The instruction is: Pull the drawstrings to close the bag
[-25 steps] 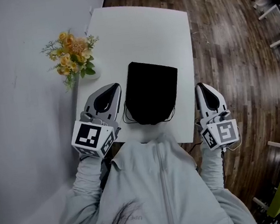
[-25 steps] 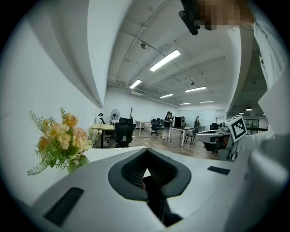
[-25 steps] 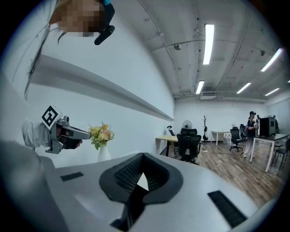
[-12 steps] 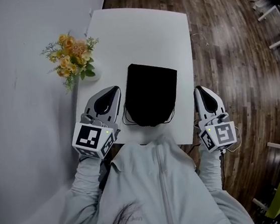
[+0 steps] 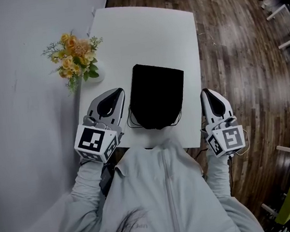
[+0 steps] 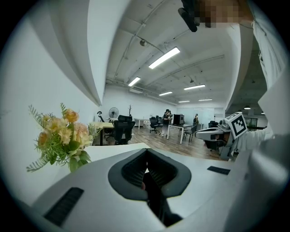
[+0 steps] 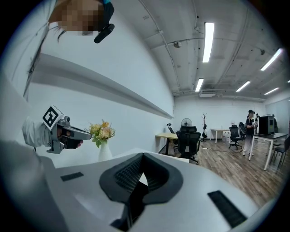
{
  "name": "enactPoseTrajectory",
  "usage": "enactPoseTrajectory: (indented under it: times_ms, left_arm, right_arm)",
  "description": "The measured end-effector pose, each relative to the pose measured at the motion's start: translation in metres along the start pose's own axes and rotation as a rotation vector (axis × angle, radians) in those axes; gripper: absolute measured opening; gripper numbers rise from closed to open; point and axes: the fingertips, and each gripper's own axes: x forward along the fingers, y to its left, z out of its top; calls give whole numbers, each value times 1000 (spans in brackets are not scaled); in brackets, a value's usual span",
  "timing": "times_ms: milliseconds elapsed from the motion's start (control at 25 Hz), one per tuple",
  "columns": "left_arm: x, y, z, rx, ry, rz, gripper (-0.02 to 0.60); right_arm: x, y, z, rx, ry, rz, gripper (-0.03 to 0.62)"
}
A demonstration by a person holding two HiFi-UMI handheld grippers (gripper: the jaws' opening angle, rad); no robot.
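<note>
A black bag [image 5: 157,98] lies flat on the white surface [image 5: 145,34], in the half nearer the person, with its rounded end toward 6 o'clock. Thin drawstrings [image 5: 131,124] loop out slack on both sides of that end. The left gripper [image 5: 117,91] sits just beside the bag at 9 o'clock, its fingers closed together and pointing toward 12 o'clock. The right gripper [image 5: 207,91] is at 3 o'clock of the bag, near the surface's right edge, apart from the bag, its fingers likewise closed together. A vase of yellow flowers [image 5: 75,58] stands at 10 o'clock of the bag, against the wall.
</note>
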Motion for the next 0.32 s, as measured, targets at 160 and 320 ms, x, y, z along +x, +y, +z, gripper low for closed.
enactPoseTrajectory:
  times_ms: [160,320]
  left_arm:
    - [1,2,-1,0,5,-7,25]
    - [2,5,-1,5,6,-18,25]
  right_arm:
    - [-2,-1,0,4,5,-10,21]
    - [-5,-2,0,10,-2,-27,21]
